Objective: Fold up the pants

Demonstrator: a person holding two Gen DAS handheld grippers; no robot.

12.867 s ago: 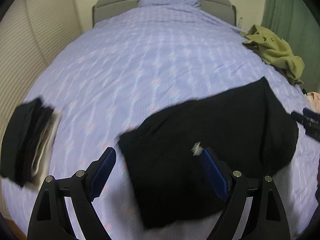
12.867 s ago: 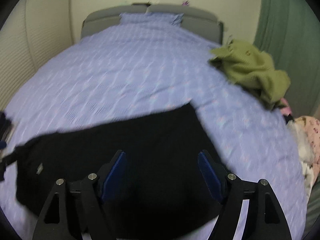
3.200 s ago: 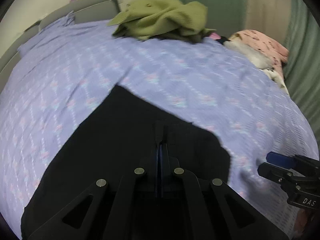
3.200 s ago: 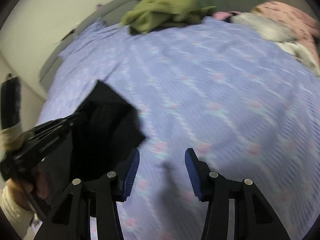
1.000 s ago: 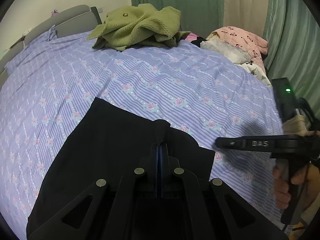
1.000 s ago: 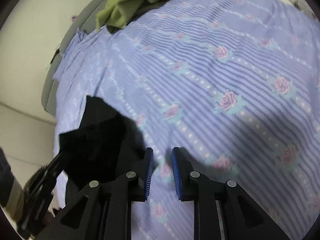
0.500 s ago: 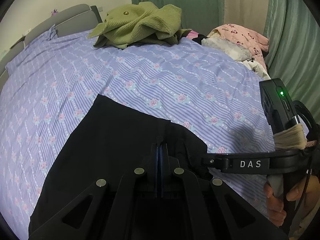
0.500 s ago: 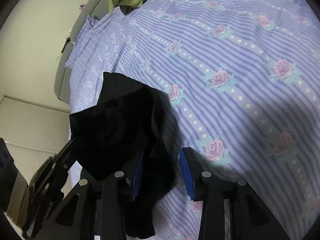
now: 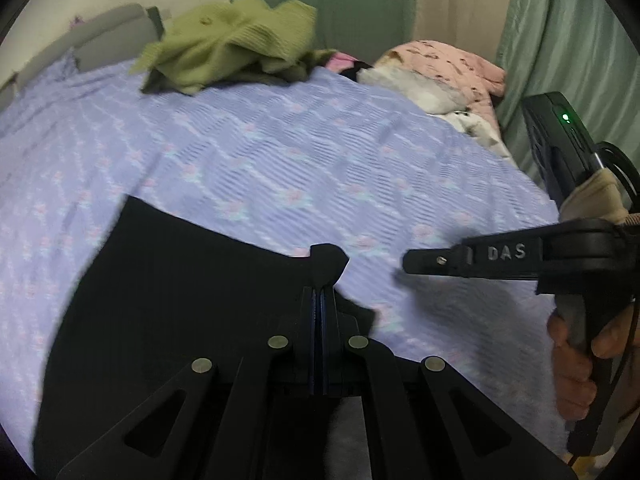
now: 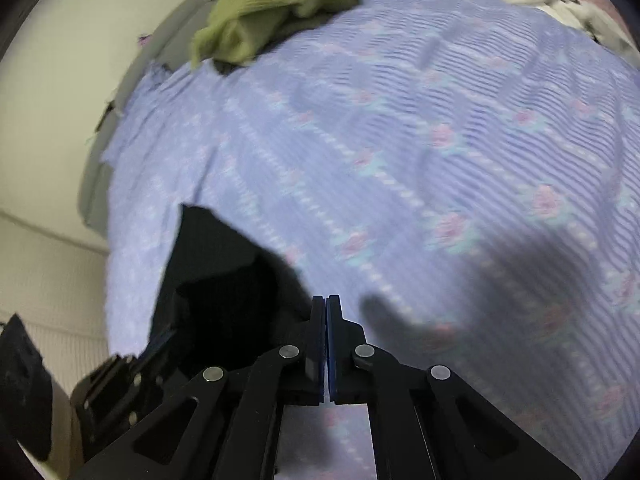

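Observation:
Black pants (image 9: 180,280) lie on the purple flowered bedspread (image 9: 280,160). My left gripper (image 9: 319,292) is shut on a raised edge of the pants, with a black corner poking up past its tips. My right gripper (image 10: 325,300) is shut with its jaws together, and no cloth shows between them. The pants (image 10: 224,280) lie just to its left in the right wrist view. In the left wrist view the right gripper (image 9: 412,262) is held to the right of the pants, a little apart from them.
A green knitted garment (image 9: 232,44) lies at the far side of the bed near the grey headboard (image 9: 108,32). Pink and white clothes (image 9: 440,68) are heaped at the right edge. Green curtains (image 9: 560,40) hang beyond. A dark folded pile (image 10: 20,392) sits at the far left.
My right gripper has closed and pulled back to the right, away from the pants' edge. My left gripper keeps its hold on the pants. Both views are blurred by motion.

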